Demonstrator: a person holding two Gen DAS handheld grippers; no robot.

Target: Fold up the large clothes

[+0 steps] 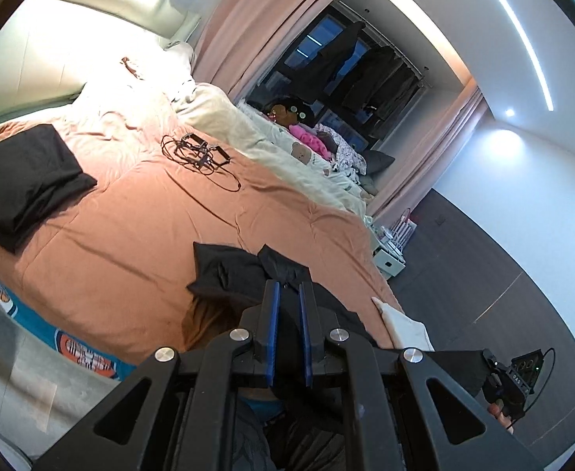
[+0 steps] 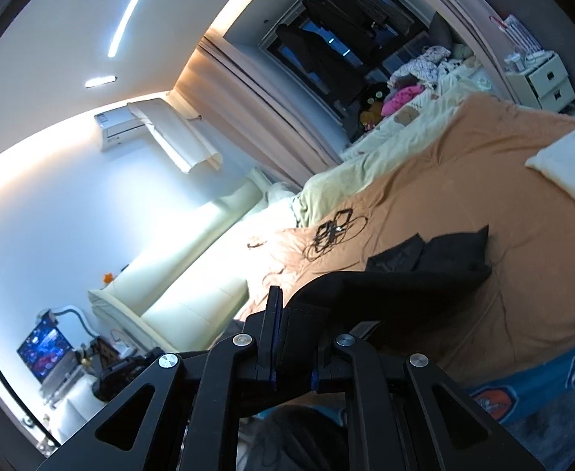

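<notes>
black garments: 2 – folded (image 1: 24,180), held (image 1: 244,271) | tongs: 2 (image 1: 288,290) (image 2: 295,310) | cable bundles: 1 (image 1: 199,155) | beds: 1 (image 1: 130,243)

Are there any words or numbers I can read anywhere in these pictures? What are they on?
None can be read for sure.
Blue bed sheet: orange badge prints with lettering, too blurred to read.
Right gripper: small white marking on it, too small to read.
Screen: colourful picture, no readable words.
Air conditioner: small sticker, too small to read.
</notes>
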